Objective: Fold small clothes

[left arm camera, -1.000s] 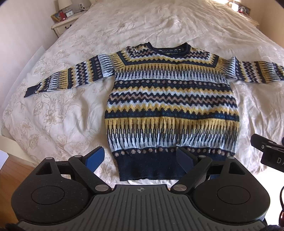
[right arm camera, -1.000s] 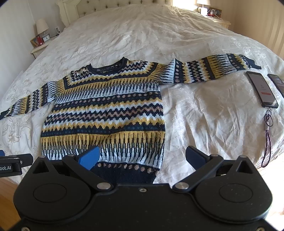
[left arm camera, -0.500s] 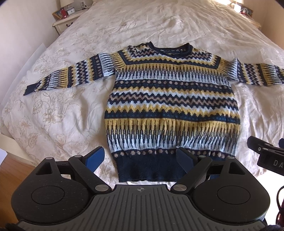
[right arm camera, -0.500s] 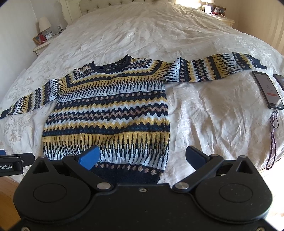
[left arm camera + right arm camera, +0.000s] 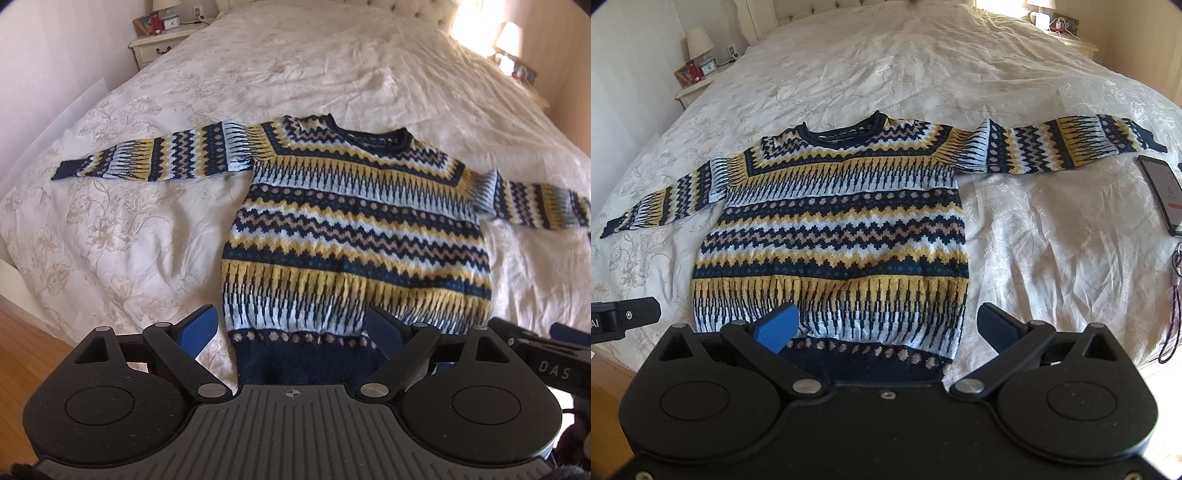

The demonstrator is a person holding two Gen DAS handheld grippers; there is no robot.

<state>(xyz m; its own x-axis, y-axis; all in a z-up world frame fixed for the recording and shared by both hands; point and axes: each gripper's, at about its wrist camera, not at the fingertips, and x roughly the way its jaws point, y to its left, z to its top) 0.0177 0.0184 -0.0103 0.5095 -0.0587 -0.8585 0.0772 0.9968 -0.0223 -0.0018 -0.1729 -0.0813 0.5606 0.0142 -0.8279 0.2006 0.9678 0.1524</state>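
Left wrist view: one sweater [image 5: 354, 236] lies flat on the bed [image 5: 147, 229], right of centre, collar toward the upper frame, hem at the bottom, two sleeves stretched left and right; the left gripper [image 5: 291, 328] is spread wide over the hem, holding nothing. Right wrist view: the sweater [image 5: 831, 236] sits centre-left, collar up, one phone [image 5: 1161, 194] at the right edge; the right gripper [image 5: 886, 326] is spread wide and empty above the hem's right corner.

- A home bedroom: wide bed [image 5: 923, 66] under a cream floral bedspread.
- Nightstand [image 5: 159, 46] carrying a lamp [image 5: 700, 44], clock, framed photo.
- Wood floor [image 5: 22, 343].
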